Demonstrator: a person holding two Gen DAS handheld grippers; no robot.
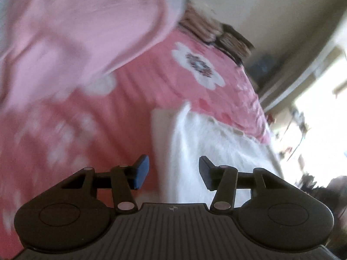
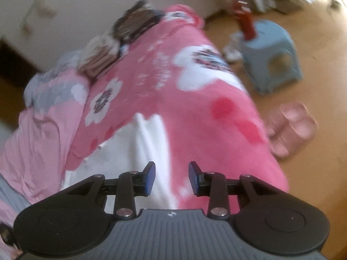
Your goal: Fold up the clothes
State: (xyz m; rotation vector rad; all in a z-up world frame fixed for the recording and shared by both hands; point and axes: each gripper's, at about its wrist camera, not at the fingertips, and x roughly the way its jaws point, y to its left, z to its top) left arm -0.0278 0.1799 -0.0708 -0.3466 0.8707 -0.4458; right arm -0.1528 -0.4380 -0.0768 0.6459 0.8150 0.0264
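A white garment (image 1: pixel 208 143) lies spread on a bed covered by a pink flowered blanket (image 1: pixel 184 80). My left gripper (image 1: pixel 173 172) hovers open above the garment's left edge, nothing between its blue pads. In the right wrist view the same white garment (image 2: pixel 145 143) reaches under my right gripper (image 2: pixel 171 177), which is open and empty over the garment's right edge and the pink blanket (image 2: pixel 195 108). A light pink garment (image 1: pixel 76 32) lies crumpled at the upper left, seen also as a pink heap (image 2: pixel 43 134) in the right view. Both views are motion-blurred.
Folded brown patterned bedding (image 2: pixel 121 39) sits at the head of the bed against the wall. On the wooden floor to the right stand a light blue stool (image 2: pixel 273 56) with a red object on it and pink slippers (image 2: pixel 290 125). A bright window (image 1: pixel 321 117) is at right.
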